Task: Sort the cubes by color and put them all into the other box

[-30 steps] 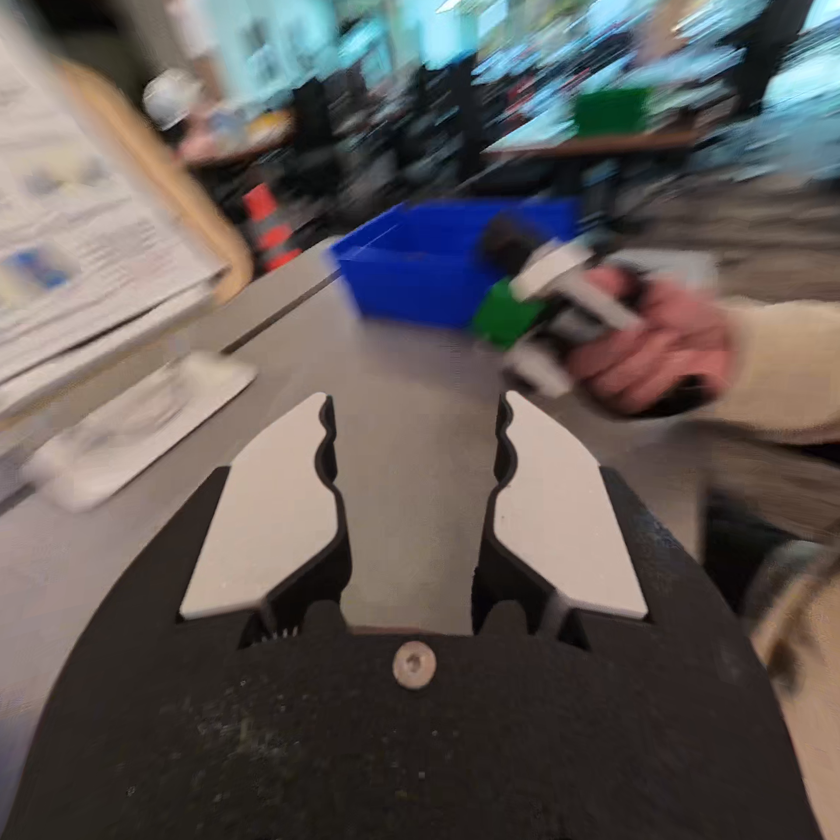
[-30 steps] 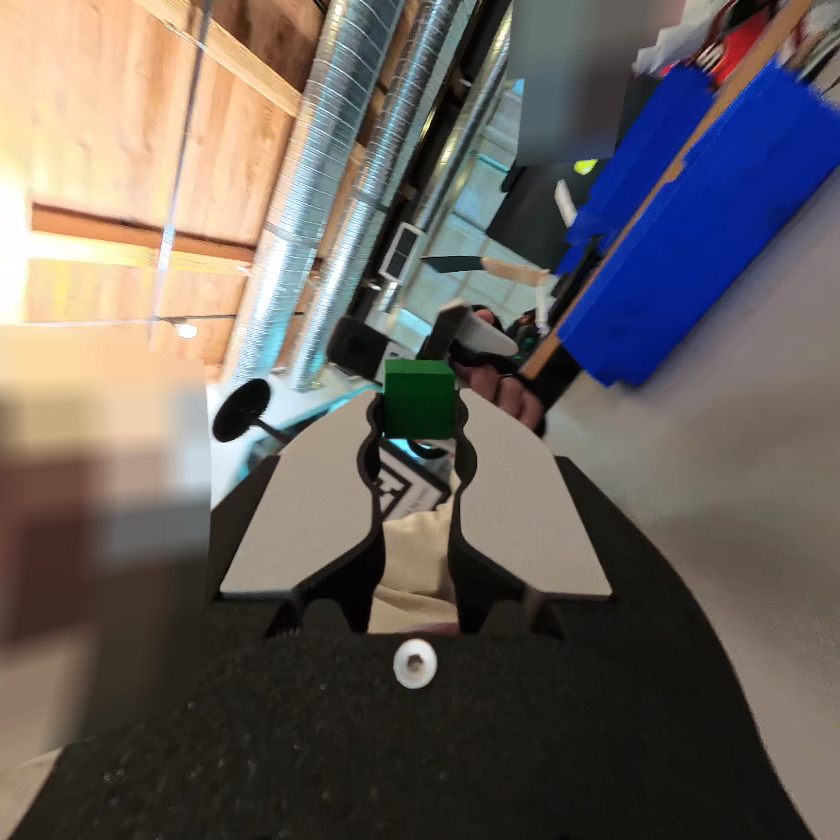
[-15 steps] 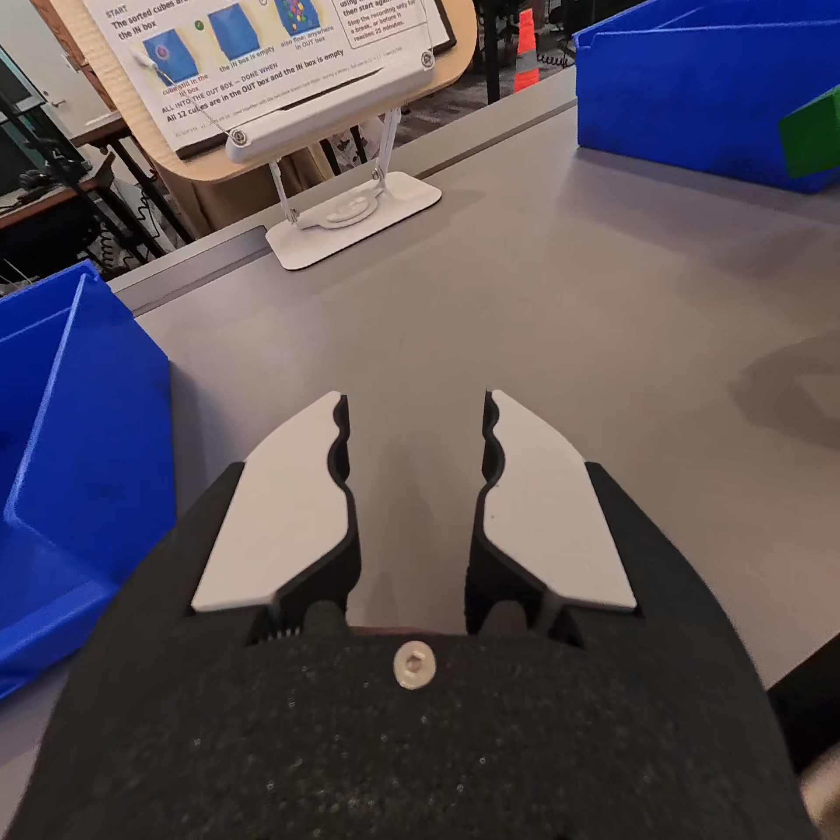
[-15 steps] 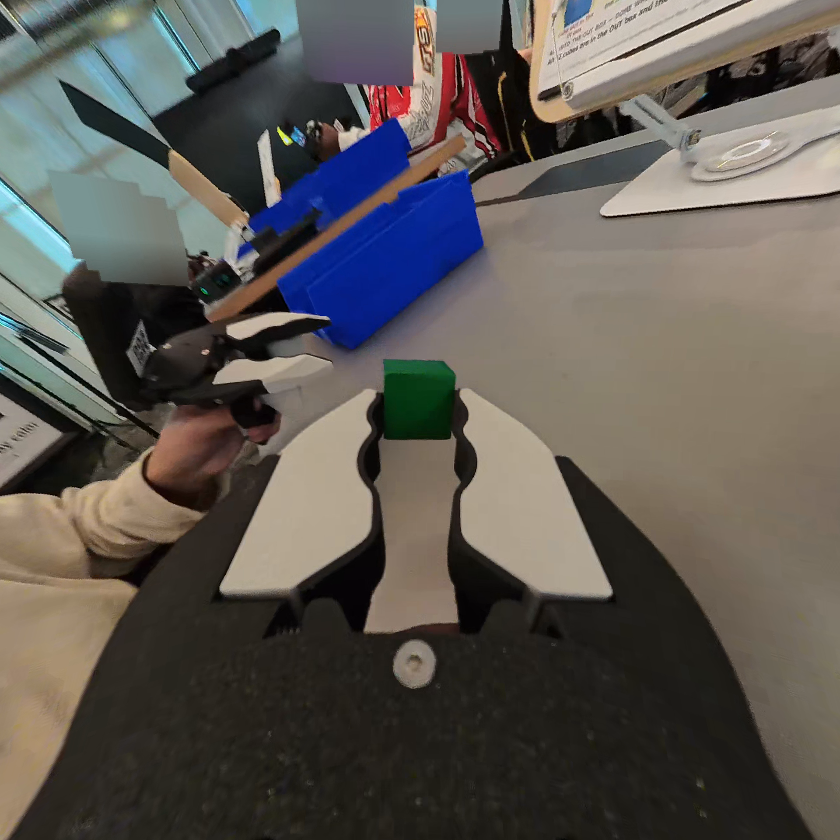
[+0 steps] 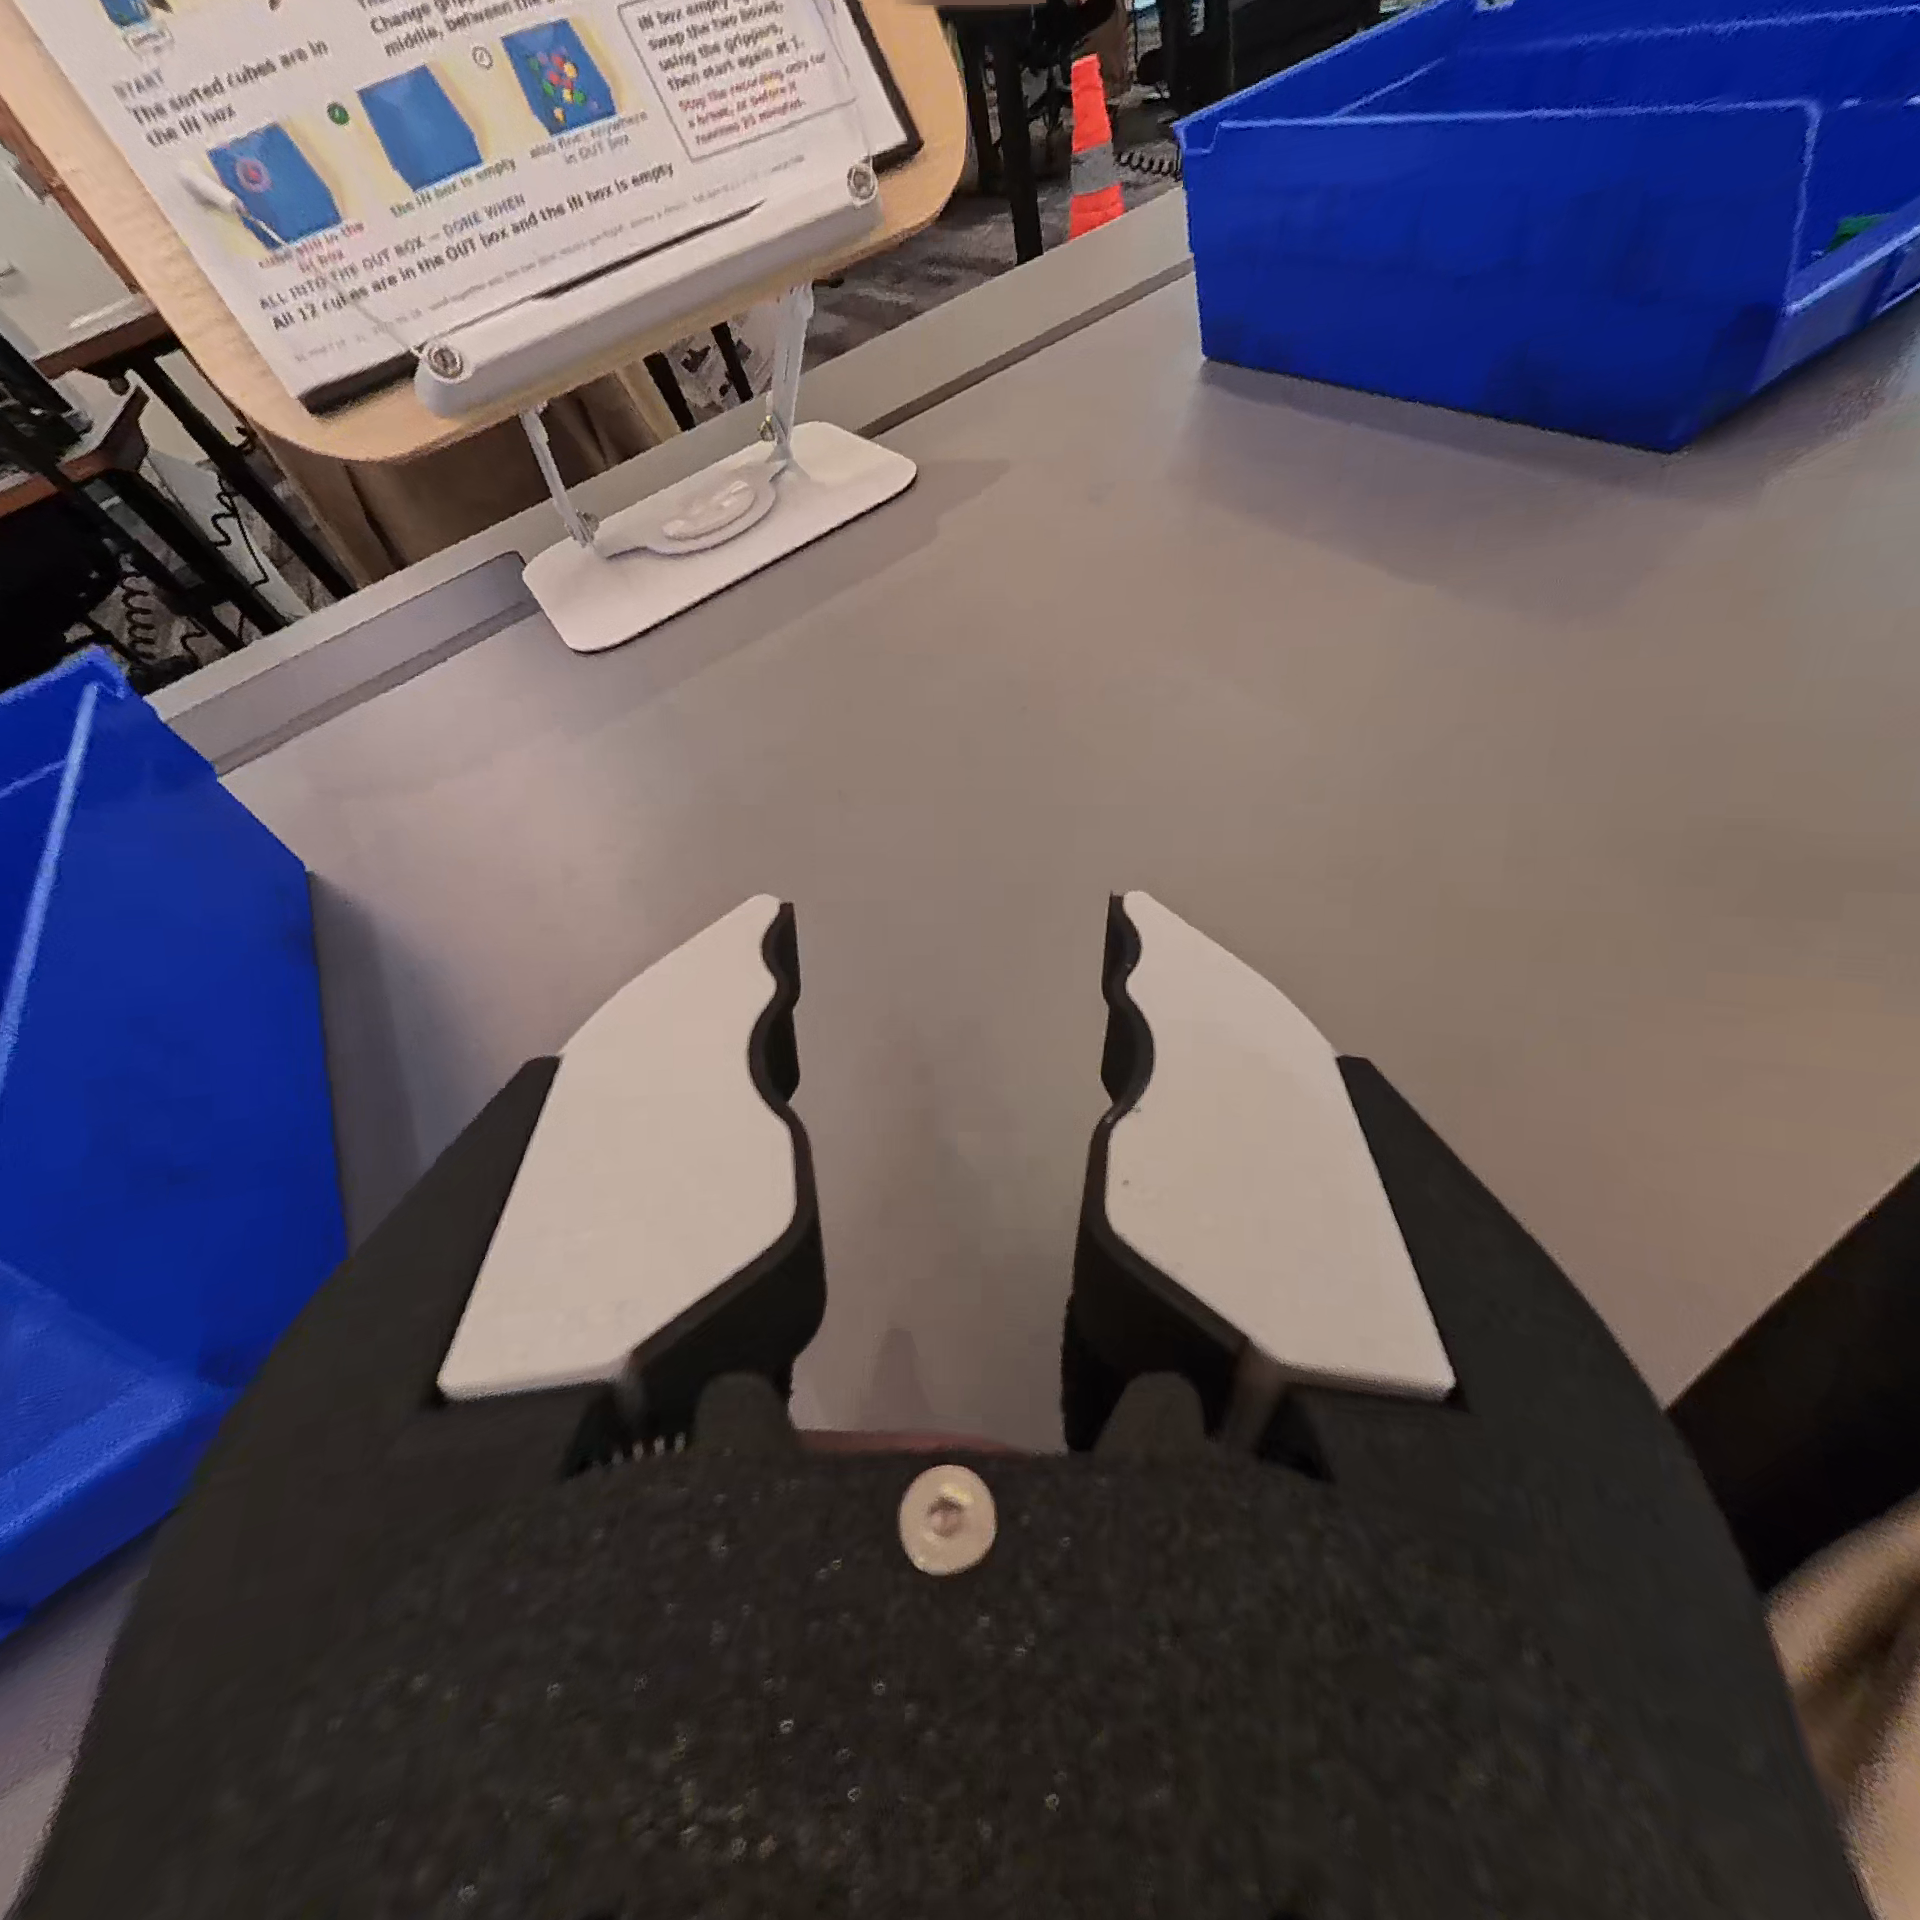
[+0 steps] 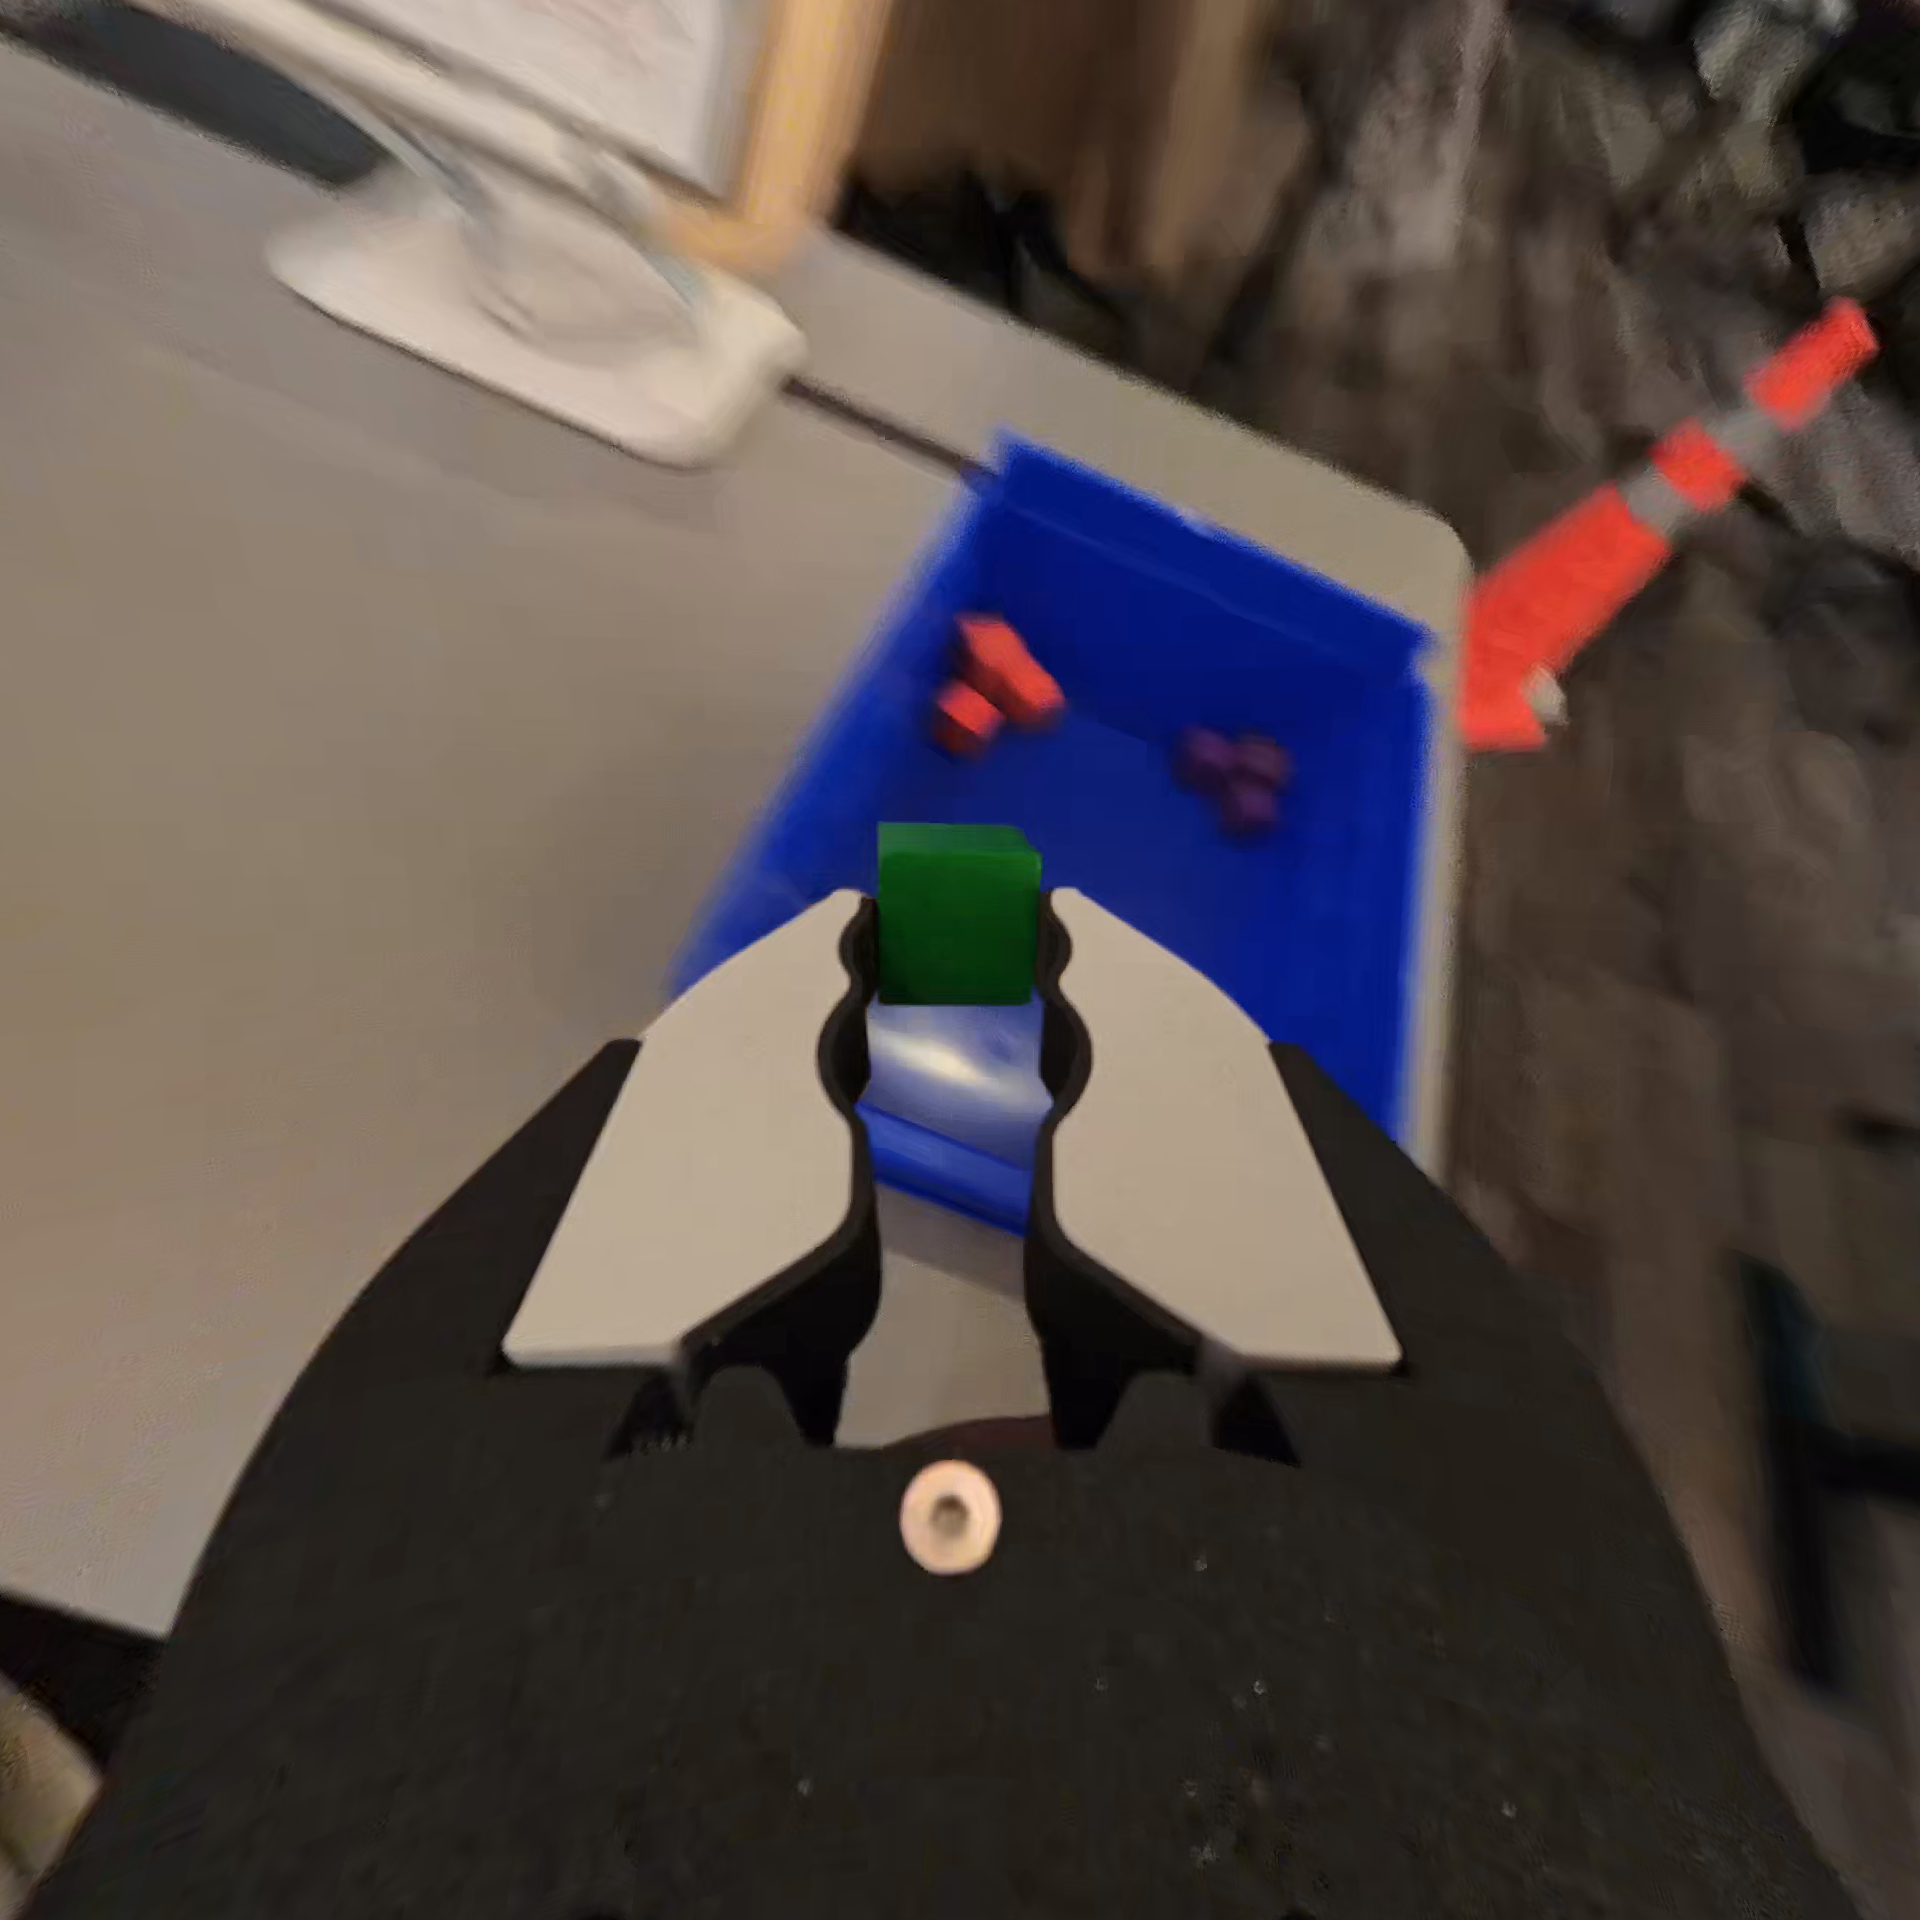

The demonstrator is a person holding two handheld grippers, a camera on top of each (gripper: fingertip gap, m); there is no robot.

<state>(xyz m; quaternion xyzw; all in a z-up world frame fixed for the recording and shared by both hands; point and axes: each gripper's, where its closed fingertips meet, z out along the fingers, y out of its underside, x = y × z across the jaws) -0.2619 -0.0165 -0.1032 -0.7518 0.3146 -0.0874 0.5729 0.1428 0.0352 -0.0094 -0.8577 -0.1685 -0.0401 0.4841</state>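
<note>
- Left wrist view, at its left edge: a blue bin (image 5: 156,1091) sits on the grey table (image 5: 1299,727), only its near wall and rim in frame.
- Behind it, at the table's far edge, a printed instruction sheet (image 5: 468,156) on a wooden board leans in a white stand (image 5: 717,530).
- In the middle, the left gripper (image 5: 945,914) hangs over bare tabletop with its jaws spread wide and nothing between them.
- At the far right corner of the table stands a second blue bin (image 5: 1507,260); a speck of green shows inside it by the frame's right edge, too small to tell what it is.
- An orange traffic cone (image 5: 1091,156) stands on the floor beyond the table.
- Right wrist view, motion-blurred: the white stand's base (image 6: 540,312) lies at the upper left.
- In the centre, the right gripper (image 6: 956,914) pinches a green cube (image 6: 956,914) between its fingertips, held above the near end of the second bin (image 6: 1351,935) at the table's corner.
- Inside that bin, red cubes (image 6: 992,686) cluster toward the far left and purple cubes (image 6: 1236,774) toward the far right, the two groups apart.
- The cone (image 6: 1621,551) shows beyond the bin at the right.
</note>
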